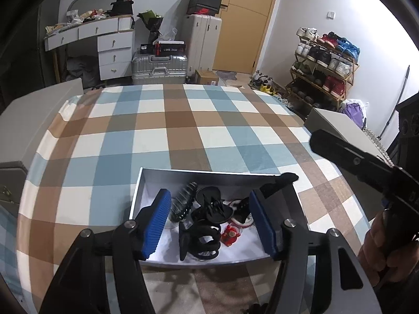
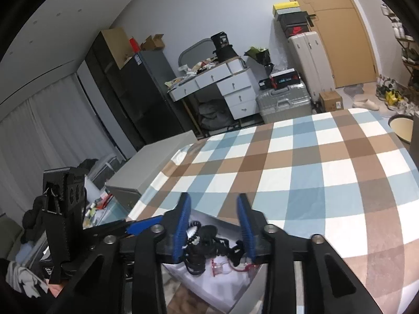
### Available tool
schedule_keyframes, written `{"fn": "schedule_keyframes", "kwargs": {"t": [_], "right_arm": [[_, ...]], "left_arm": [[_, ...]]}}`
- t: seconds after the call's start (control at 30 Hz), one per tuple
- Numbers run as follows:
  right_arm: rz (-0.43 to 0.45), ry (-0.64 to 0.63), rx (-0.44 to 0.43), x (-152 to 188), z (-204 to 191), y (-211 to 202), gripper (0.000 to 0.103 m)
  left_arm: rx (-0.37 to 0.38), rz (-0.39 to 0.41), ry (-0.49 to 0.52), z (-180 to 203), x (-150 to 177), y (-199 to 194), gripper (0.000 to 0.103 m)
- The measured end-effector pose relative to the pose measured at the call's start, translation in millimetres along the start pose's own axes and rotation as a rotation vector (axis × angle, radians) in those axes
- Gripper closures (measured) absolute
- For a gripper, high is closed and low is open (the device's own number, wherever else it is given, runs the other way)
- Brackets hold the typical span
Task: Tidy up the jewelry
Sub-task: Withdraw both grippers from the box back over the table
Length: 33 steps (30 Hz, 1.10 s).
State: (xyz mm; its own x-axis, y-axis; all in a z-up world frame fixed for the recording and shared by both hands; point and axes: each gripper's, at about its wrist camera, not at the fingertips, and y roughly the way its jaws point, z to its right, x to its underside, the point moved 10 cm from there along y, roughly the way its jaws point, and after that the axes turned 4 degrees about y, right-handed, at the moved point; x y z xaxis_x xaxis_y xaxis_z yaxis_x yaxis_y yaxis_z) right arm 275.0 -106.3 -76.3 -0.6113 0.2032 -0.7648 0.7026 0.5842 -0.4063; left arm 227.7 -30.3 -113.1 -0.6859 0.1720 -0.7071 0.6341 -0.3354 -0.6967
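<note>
Checked cloth (image 1: 209, 130) in blue, brown and white covers the table, and near its front edge sits a shallow white box (image 1: 167, 178) heaped with black hair clips (image 1: 212, 209) and a small red trinket (image 1: 230, 234). Left gripper (image 1: 209, 222) hangs over the box, jaws partly open and empty; right gripper (image 2: 213, 225), beside it, is likewise parted with nothing gripped.

Checked blue/brown/white cloth (image 1: 183, 130) covers table; shallow white box (image 1: 141, 183) w/ hair clips sits directly on it.
</note>
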Motion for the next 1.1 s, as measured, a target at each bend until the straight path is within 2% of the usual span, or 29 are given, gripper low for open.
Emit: {"fn": "schedule_keyframes", "kwargs": {"t": [0.33,0.4,0.57,0.67,0.77,0.97,1.03,1.1], "right_arm": [[0.032,-0.018,-0.004,0,-14,-27,0.054],[0.049,-0.021,-0.004,-1,-16,-35,0.047],[0.067,-0.043,0.013,3,-21,-49,0.038],[0.074,-0.053,0.026,10,-23,-58,0.029],[0.076,-0.068,0.046,19,-23,-67,0.024],[0.045,-0.115,0.075,48,-25,-79,0.012],[0.025,-0.146,0.088,62,-27,-82,0.007],[0.000,-0.183,0.093,78,-29,-84,0.004]], "left_arm": [[-0.033,0.022,0.013,4,3,-19,0.046],[-0.037,0.025,0.015,5,4,-23,0.046],[-0.050,0.033,0.017,9,9,-33,0.045],[-0.062,0.038,0.017,12,14,-39,0.044],[-0.078,0.047,0.010,12,20,-45,0.032],[-0.099,0.056,-0.013,11,36,-56,0.029],[-0.116,0.054,-0.019,9,43,-59,0.023],[-0.136,0.061,-0.031,5,52,-63,0.021]]}}
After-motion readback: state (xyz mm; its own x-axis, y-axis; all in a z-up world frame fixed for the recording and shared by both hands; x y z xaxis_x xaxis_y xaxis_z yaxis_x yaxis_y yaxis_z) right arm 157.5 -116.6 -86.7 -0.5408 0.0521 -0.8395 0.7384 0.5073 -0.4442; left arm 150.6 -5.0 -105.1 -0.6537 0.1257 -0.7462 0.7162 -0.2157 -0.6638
